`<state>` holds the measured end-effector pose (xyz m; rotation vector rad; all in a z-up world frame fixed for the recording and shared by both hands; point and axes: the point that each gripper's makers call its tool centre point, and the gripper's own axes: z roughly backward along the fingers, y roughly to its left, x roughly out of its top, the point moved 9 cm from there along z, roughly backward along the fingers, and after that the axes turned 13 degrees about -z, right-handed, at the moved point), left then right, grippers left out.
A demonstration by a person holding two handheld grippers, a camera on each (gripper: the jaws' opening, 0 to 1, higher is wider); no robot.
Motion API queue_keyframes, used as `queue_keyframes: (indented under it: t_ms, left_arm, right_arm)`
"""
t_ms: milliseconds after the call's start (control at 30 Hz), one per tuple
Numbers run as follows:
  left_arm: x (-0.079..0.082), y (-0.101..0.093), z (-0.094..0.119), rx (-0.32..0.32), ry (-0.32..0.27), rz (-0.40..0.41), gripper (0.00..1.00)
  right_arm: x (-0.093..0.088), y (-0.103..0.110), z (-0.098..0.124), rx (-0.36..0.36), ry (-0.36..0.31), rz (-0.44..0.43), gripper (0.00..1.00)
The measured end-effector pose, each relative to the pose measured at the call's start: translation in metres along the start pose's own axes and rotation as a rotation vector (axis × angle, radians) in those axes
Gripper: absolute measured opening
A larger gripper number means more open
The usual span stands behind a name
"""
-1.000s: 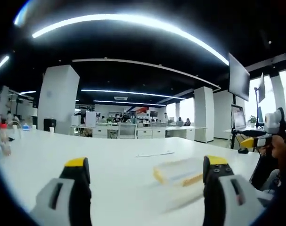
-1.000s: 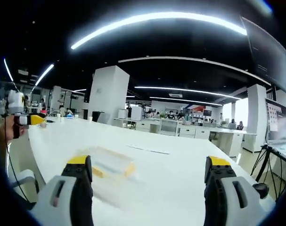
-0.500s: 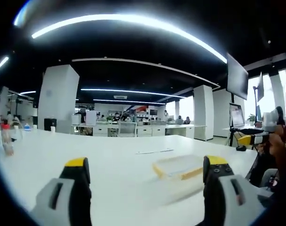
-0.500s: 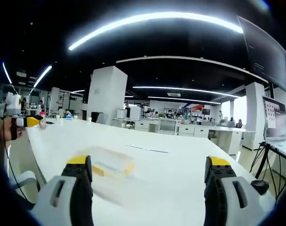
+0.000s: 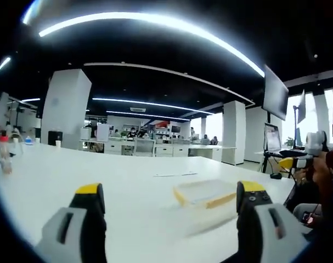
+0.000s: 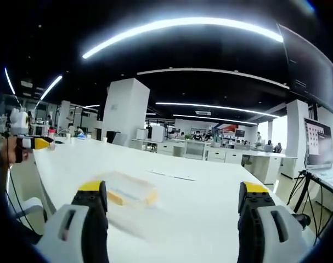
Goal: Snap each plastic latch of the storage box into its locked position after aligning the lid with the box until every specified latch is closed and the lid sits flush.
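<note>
A clear storage box with yellow latches (image 5: 205,194) lies on the white table (image 5: 100,175), ahead and right of my left gripper (image 5: 170,211), whose jaws stand wide apart with nothing between them. In the right gripper view the same box (image 6: 128,190) lies ahead and left of my right gripper (image 6: 171,211), also open and empty. Its lid rests on top; I cannot tell how its latches stand. The left gripper (image 6: 32,143) shows far off at the left edge, held in a hand. The right gripper (image 5: 309,153) shows at the right edge of the left gripper view.
A flat sheet of paper (image 6: 171,175) lies on the table beyond the box. Bottles (image 5: 4,156) stand at the table's far left. A monitor on a stand (image 5: 277,93) and a laptop (image 5: 273,139) are at the right. Desks, pillars and seated people fill the background.
Both views drifted slightly with the hands; in the left gripper view the box sits a little further left and clearer. The box itself has not moved and both grippers stay open.
</note>
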<state>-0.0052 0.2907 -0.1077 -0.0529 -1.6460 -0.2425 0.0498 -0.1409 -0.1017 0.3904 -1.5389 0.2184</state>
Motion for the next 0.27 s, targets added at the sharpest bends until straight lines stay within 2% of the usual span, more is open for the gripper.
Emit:
queue_keyframes:
  t_ms: [267]
  left_arm:
    - [-0.0001,-0.0050,-0.0035,-0.041,-0.010,0.032,1.00]
  right_arm:
    - [-0.0066,0.0003,-0.0051,-0.024,0.011,0.038,1.00]
